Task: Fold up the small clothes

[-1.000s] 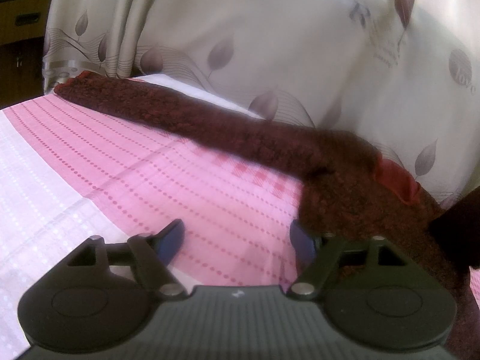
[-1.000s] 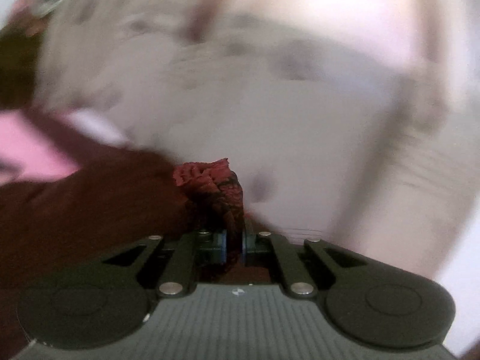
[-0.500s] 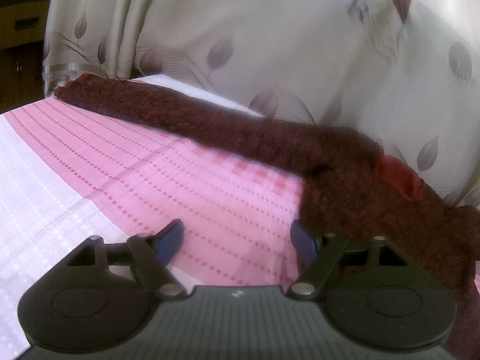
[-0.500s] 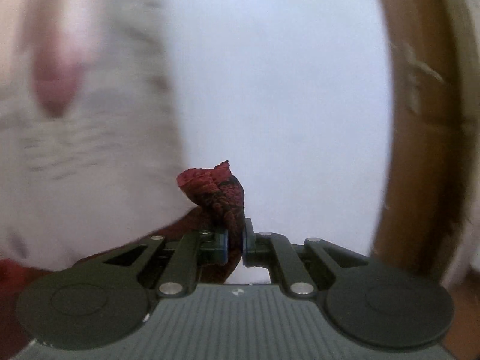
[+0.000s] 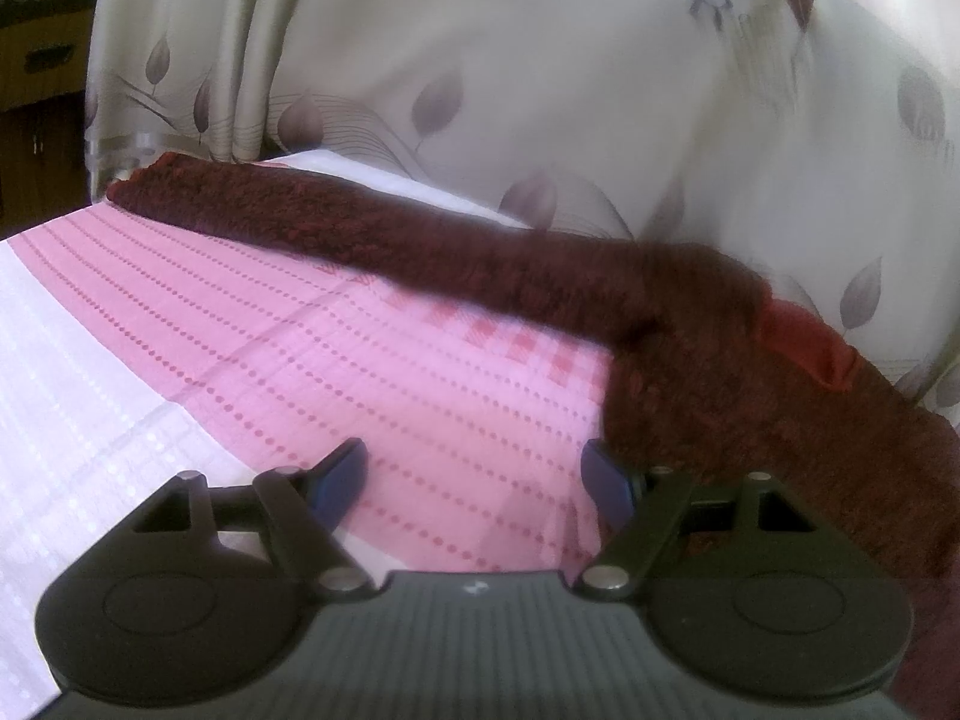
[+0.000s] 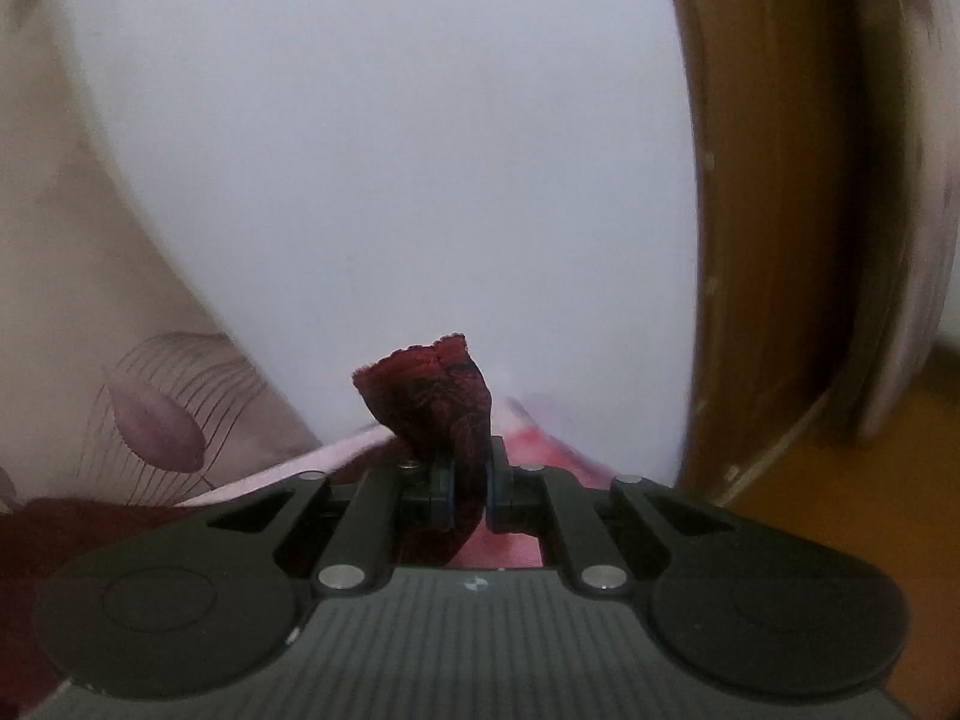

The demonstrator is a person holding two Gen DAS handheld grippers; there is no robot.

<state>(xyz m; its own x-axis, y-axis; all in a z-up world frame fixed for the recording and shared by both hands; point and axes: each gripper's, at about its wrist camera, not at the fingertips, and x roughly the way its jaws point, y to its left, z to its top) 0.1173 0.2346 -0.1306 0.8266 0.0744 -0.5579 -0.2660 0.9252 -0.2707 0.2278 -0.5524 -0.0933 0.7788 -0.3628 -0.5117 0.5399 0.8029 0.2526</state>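
Observation:
A dark maroon fuzzy garment (image 5: 420,240) lies stretched along the far side of the pink dotted sheet (image 5: 360,372), with a red inner edge (image 5: 804,348) showing at its right bend. My left gripper (image 5: 474,456) hovers open low over the sheet, and its right fingertip (image 5: 600,468) sits at the garment's near edge. In the right wrist view my right gripper (image 6: 470,468) pinches a bunched corner of the same maroon garment (image 6: 432,384), which sticks up above the pads. Its jaws are opening, and the cloth still fills the narrow gap between them.
A pale curtain with a leaf print (image 5: 540,90) hangs right behind the bed. A white wall (image 6: 390,150) and a brown wooden door frame (image 6: 774,210) stand ahead of the right gripper. Dark wooden furniture (image 5: 36,60) is at the far left.
The right gripper swung away from the curtain toward the white wall and door frame, rolling as it went, with the cloth corner still in it. The left gripper stayed put.

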